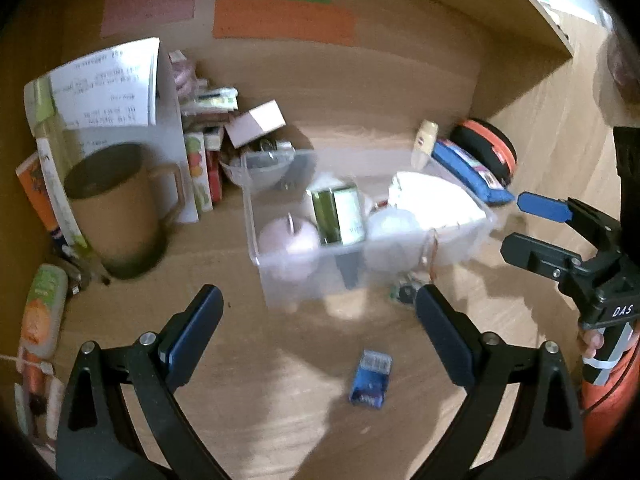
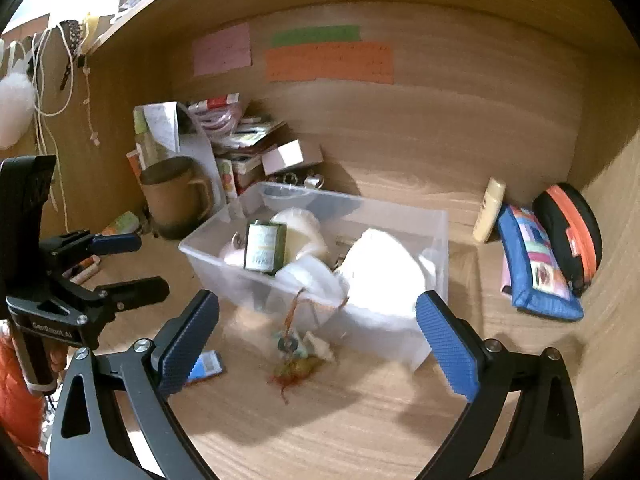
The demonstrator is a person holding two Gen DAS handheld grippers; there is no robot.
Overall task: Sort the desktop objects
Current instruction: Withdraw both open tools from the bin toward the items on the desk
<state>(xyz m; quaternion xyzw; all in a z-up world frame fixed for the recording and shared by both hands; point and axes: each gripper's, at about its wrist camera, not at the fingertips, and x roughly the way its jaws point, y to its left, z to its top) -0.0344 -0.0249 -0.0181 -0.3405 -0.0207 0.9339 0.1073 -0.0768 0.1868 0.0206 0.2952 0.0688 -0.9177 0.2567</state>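
Observation:
A clear plastic bin (image 1: 304,280) (image 2: 400,336) stands mid-desk and holds a green tin (image 1: 338,216) (image 2: 265,246), white round items and a pink one. A small blue packet (image 1: 370,378) (image 2: 205,366) lies on the desk in front of it. A small charm with a red cord (image 2: 294,356) (image 1: 406,290) lies by the bin's front wall. My left gripper (image 1: 320,320) is open and empty above the blue packet. My right gripper (image 2: 318,332) is open and empty above the charm.
A brown mug (image 1: 116,208) (image 2: 176,196) and a pile of boxes and papers (image 1: 208,128) stand at back left. A blue pouch (image 2: 536,264), a black-orange case (image 2: 570,236) and a cream bottle (image 2: 489,210) sit at right. Coloured notes (image 2: 328,62) hang on the back wall.

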